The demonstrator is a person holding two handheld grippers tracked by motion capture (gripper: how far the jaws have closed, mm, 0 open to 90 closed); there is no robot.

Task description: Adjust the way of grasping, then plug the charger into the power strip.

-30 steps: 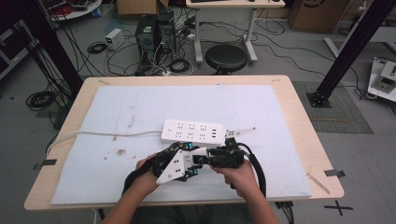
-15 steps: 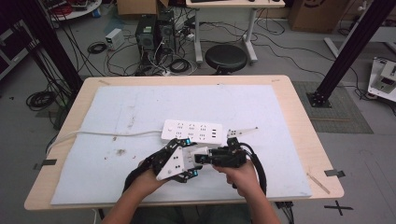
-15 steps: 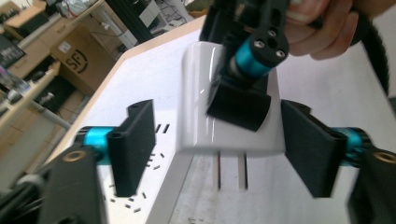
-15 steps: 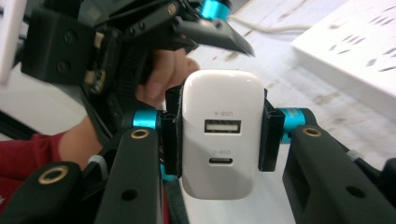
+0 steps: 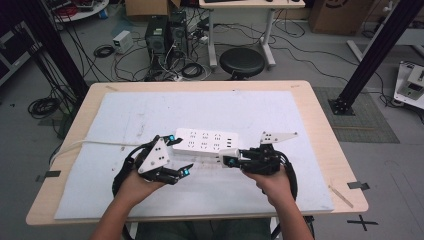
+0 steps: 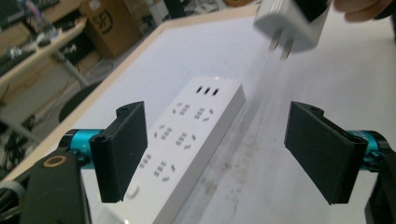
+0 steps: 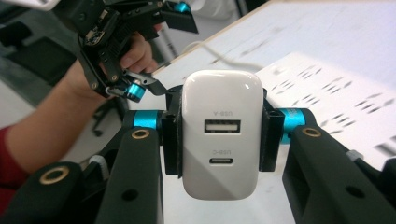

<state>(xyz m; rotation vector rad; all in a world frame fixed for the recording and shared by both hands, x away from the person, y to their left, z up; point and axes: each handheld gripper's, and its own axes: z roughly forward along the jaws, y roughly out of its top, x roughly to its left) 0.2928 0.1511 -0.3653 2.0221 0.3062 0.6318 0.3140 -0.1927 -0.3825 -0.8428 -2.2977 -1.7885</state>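
You're holding the white boxy USB charger plug (image 7: 222, 133) clamped in your right claw (image 5: 231, 160), hovering just off the near right end of the long white plastic power strip (image 5: 205, 142) lying crosswise on the counter (image 5: 320, 125), while your left claw (image 5: 172, 152) is gaping apart, straddling the strip's left end.

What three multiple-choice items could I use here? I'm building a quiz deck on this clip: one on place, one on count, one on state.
1. Where does the power strip lie?
A. on the white mat
B. on the floor
C. on the stool

2. How many ports show on the charger face?
A. one
B. two
C. four

3. How is the left tool set?
A. shut on the strip
C. shut on the charger
B. open, holding nothing

Key: 1 A, it rests flat on the mat. 2 B, two ports, one above the other. 3 B, its jaws stand wide apart; the right tool grips the charger.
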